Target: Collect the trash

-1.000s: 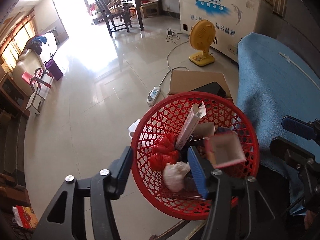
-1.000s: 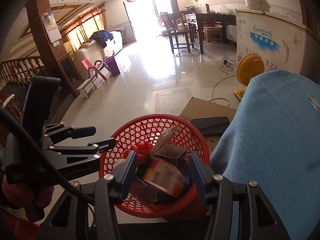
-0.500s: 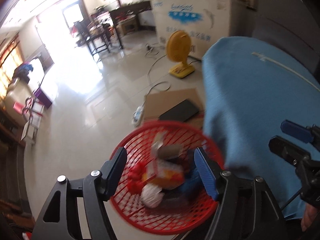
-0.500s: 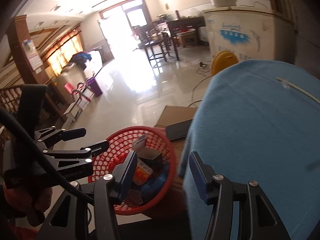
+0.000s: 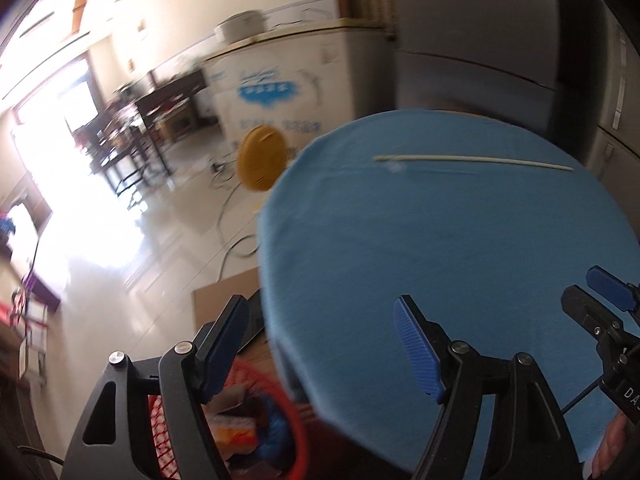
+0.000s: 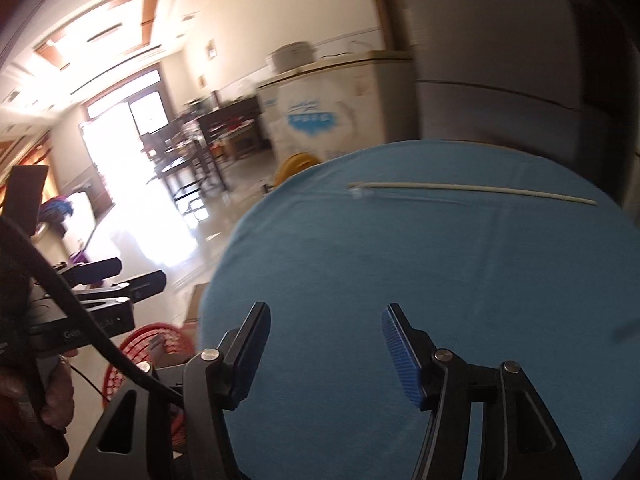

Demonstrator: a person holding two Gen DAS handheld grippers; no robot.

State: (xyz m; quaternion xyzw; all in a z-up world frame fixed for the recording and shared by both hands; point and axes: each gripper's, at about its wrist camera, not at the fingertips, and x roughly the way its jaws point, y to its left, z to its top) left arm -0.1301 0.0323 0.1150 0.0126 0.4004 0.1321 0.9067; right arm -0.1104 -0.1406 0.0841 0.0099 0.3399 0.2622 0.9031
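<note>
A thin white straw-like stick [image 5: 472, 161] lies on the far side of the round table with the blue cloth [image 5: 460, 248]; it also shows in the right wrist view [image 6: 472, 191]. The red mesh basket [image 5: 280, 404], holding several pieces of trash, sits on the floor below the table's left edge, also seen in the right wrist view [image 6: 140, 344]. My left gripper [image 5: 320, 344] is open and empty at the table's left edge. My right gripper [image 6: 324, 348] is open and empty over the cloth [image 6: 440, 280]. The right gripper's fingers [image 5: 608, 290] show at the left view's right edge.
A flat cardboard sheet [image 5: 224, 300] lies on the tiled floor by the basket. A yellow fan [image 5: 260, 164] and a white chest freezer [image 5: 288, 92] stand beyond the table. Dark chairs and a table [image 6: 192, 160] stand further back. The frames are blurred.
Both grippers have swung up and to the right, from over the red basket to the blue table. The stick has come into view. Both stay open and empty.
</note>
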